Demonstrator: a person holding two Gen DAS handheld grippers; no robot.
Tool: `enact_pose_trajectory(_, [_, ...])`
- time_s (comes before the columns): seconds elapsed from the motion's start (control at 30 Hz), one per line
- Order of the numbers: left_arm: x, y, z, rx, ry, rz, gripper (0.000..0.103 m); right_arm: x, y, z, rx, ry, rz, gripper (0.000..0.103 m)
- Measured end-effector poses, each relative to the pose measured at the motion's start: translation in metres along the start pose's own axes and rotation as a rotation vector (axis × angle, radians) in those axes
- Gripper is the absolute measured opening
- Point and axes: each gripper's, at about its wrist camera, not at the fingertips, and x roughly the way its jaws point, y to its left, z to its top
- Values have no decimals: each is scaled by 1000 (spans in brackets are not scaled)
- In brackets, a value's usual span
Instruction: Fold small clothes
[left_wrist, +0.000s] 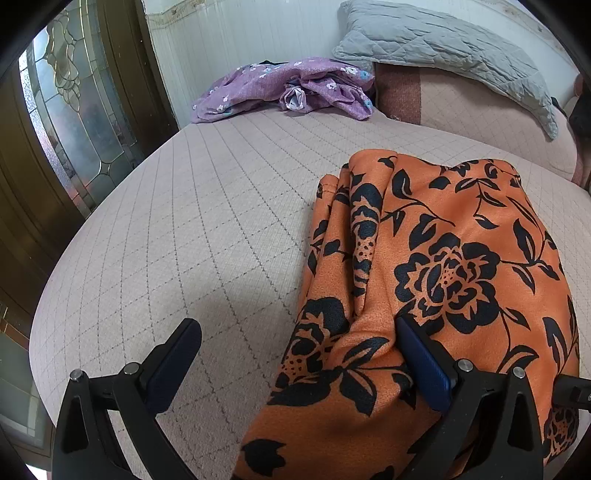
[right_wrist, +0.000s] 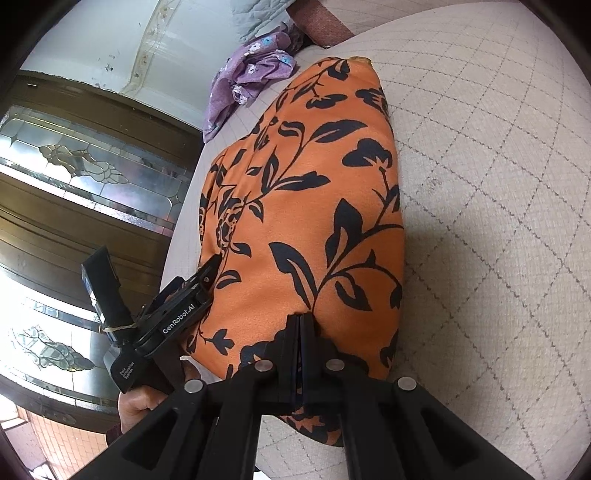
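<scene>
An orange garment (left_wrist: 443, 266) with black flowers lies folded in a thick bundle on the beige quilted bed (left_wrist: 177, 229). My left gripper (left_wrist: 299, 339) stands wide open at the bundle's near left corner. Its right finger (left_wrist: 424, 362) touches the cloth and its left finger (left_wrist: 177, 354) is over bare bed. In the right wrist view the orange garment (right_wrist: 317, 192) stretches away from my right gripper (right_wrist: 301, 321), which is shut with its tips against the near part of the cloth. No fold shows between the pads. The left gripper (right_wrist: 155, 262) appears there at the cloth's left edge.
A crumpled purple flowered garment (left_wrist: 288, 88) lies at the far side of the bed, next to a grey quilted pillow (left_wrist: 443, 48). A dark wooden door with patterned glass (left_wrist: 66, 110) stands to the left, beyond the bed's edge. A hand (right_wrist: 144, 402) holds the left gripper's handle.
</scene>
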Motion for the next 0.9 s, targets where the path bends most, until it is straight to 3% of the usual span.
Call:
enact_pose_trajectory(0.47, [-2, 3, 1, -15, 5, -32, 103, -2, 0, -3, -18, -16, -7, 1])
enact_pose_trajectory(0.53, [-10, 10, 7, -27, 27, -64, 103, -6, 9, -3, -44, -21, -17, 6])
enact_pose_trajectory(0.6, [-25, 23, 7, -56, -8, -84, 103, -13, 23, -5, -106, -47, -19, 8])
enact_pose_trajectory(0.73, [-37, 43, 5, -77, -50, -35, 103, -15, 50, -14, -206, -75, 24, 8])
enact_pose_trajectory(0.83, [-24, 40, -2, -44, 15, -62, 103, 6, 55, -20, -229, -17, -29, 8])
enact_pose_trajectory(0.9, [-16, 34, -8, 7, 39, -35, 103, 28, 49, -24, -225, 40, -81, 7])
